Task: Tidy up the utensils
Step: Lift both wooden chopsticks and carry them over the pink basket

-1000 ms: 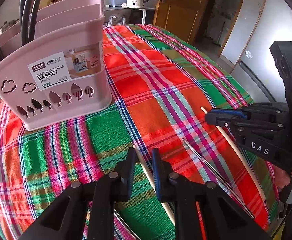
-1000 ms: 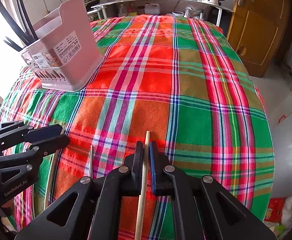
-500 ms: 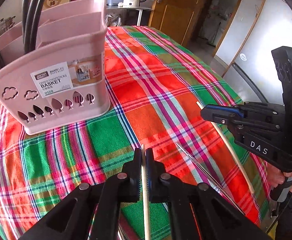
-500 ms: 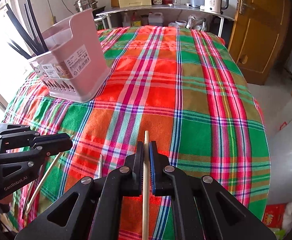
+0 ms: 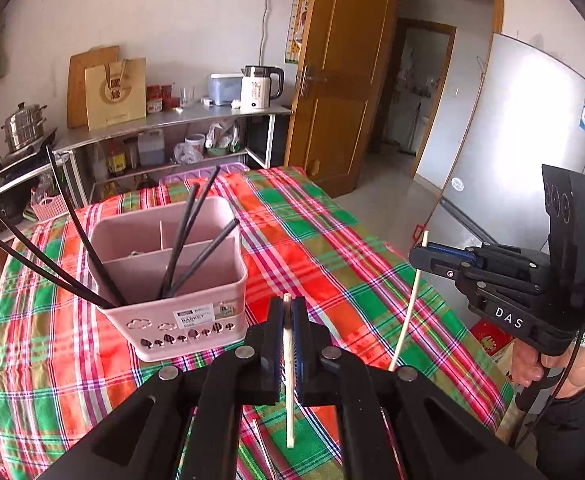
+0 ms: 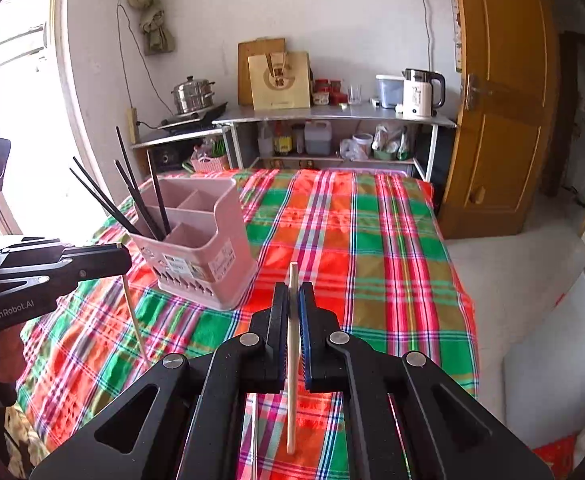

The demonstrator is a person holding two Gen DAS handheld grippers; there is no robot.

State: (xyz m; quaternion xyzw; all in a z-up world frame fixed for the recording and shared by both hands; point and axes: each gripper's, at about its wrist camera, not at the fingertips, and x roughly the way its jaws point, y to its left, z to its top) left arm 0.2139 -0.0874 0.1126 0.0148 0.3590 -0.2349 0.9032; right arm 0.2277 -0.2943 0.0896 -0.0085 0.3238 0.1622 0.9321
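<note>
Two claws (image 5: 288,312) (image 6: 292,300) gripping chopsticks (image 5: 289,380) (image 6: 292,360), basket (image 5: 172,280) nr.

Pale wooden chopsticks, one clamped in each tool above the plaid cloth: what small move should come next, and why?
Probably carry both toward the pink plastic divided basket and tip them over a compartment. The left tool and right tool each grip a pale wooden chopstick clear of the plaid tablecloth, and black chopsticks already stand in the basket's front section.

Two pale wooden chopsticks (image 5: 289,364) (image 6: 292,360) hang clear above the plaid cloth; black chopsticks (image 5: 188,248) lean in the pink divided basket (image 5: 180,312)
</note>
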